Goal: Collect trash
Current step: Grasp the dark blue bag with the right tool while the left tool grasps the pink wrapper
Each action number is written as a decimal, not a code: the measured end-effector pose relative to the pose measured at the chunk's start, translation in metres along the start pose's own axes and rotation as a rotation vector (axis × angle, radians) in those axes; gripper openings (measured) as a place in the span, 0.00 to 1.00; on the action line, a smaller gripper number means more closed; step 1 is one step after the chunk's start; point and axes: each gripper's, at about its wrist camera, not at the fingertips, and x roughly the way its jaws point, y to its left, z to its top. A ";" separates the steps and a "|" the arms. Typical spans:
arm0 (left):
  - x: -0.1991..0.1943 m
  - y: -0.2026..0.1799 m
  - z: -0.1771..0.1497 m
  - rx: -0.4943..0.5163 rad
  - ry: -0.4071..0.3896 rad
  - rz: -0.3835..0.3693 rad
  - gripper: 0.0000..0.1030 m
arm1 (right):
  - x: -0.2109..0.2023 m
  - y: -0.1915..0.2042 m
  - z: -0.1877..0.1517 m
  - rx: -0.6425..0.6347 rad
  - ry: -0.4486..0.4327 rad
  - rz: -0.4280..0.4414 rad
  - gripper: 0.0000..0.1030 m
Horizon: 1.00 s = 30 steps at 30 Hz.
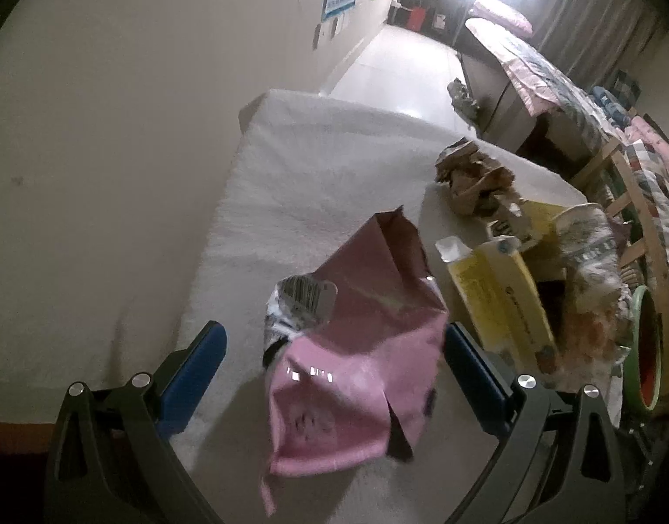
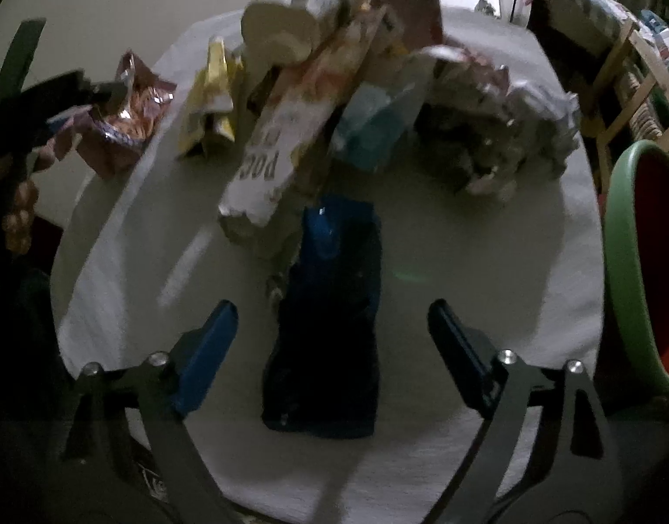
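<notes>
The dark blue wrapper lay flat on the white-covered table near its front edge, between the wide-spread, non-contacting fingers of the right gripper. Behind it a tilted carton showed inverted lettering, seemingly "POC"; the remainder was blurred. The pink bag, bearing a barcode label, sat between the wide-spread fingers of the left gripper, ungripped. A green-rimmed bin stood beside the table's right edge.
</notes>
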 end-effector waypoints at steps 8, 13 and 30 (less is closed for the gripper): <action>0.019 -0.001 -0.005 0.010 0.034 -0.006 0.66 | 0.014 0.004 -0.007 -0.001 0.043 0.004 0.48; 0.011 -0.005 -0.017 0.041 0.033 -0.009 0.56 | 0.010 -0.003 -0.009 0.018 0.042 0.024 0.36; -0.075 -0.027 -0.047 0.079 -0.077 -0.018 0.53 | -0.052 -0.005 -0.010 0.029 -0.097 0.042 0.30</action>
